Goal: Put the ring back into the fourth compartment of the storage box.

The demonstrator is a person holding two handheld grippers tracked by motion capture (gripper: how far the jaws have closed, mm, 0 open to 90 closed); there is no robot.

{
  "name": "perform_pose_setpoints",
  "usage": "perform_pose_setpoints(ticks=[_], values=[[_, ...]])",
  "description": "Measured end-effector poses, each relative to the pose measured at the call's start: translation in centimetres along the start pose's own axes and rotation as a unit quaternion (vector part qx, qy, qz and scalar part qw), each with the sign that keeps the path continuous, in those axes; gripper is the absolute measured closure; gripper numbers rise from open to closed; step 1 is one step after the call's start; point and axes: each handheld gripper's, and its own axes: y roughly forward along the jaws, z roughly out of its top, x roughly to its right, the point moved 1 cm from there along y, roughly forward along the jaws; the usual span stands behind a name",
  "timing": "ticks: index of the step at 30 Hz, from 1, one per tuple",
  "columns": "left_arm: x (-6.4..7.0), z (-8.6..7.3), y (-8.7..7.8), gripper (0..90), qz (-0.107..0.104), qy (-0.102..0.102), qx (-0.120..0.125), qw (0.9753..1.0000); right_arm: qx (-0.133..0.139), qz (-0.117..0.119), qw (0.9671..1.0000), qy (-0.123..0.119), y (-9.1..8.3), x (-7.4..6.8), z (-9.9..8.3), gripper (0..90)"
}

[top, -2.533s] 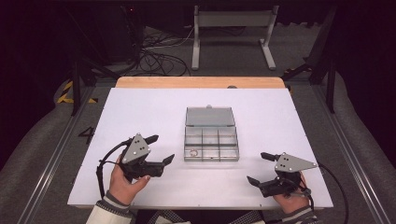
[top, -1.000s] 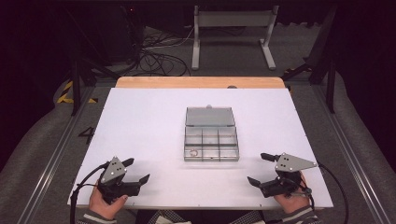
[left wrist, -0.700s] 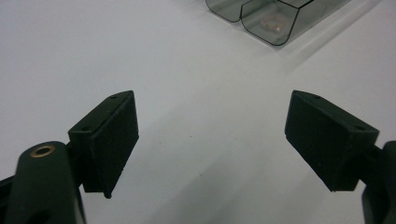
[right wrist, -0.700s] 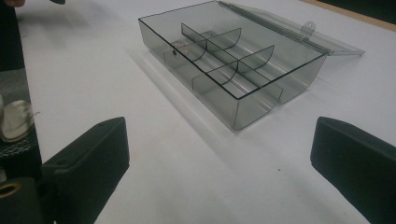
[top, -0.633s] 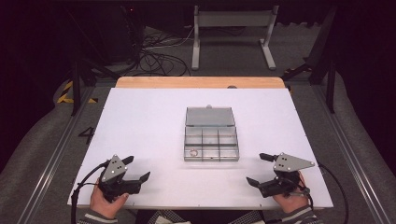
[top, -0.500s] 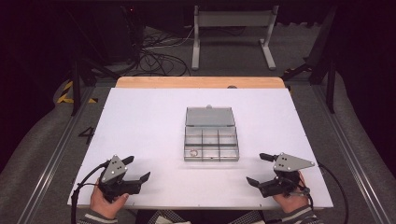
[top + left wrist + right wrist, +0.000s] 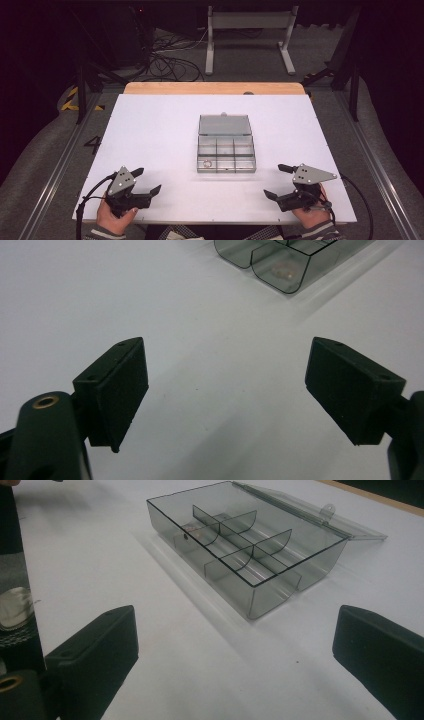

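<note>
Poised wide-jawed either side of the open compartment box (image 7: 226, 150): left gripper (image 7: 148, 182) and right gripper (image 7: 280, 181), best advanced slowly, squarely, toward its near wall.

Bright even light on the white table (image 7: 150, 130), dark surroundings — soft shadows, close views slightly blurred.

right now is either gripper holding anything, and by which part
Nothing is held. The left gripper and right gripper are both open over the bare table, apart from the clear compartment box.
</note>
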Motion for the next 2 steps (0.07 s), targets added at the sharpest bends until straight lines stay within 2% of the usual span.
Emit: perform_pose_setpoints(ticks=[2], values=[[0.08,0.01,0.01,18.2,0.001,0.003,-0.001,1.0000,-0.001,-0.003,1.0000,0.000,-0.03,0.03,-0.01,4.8]])
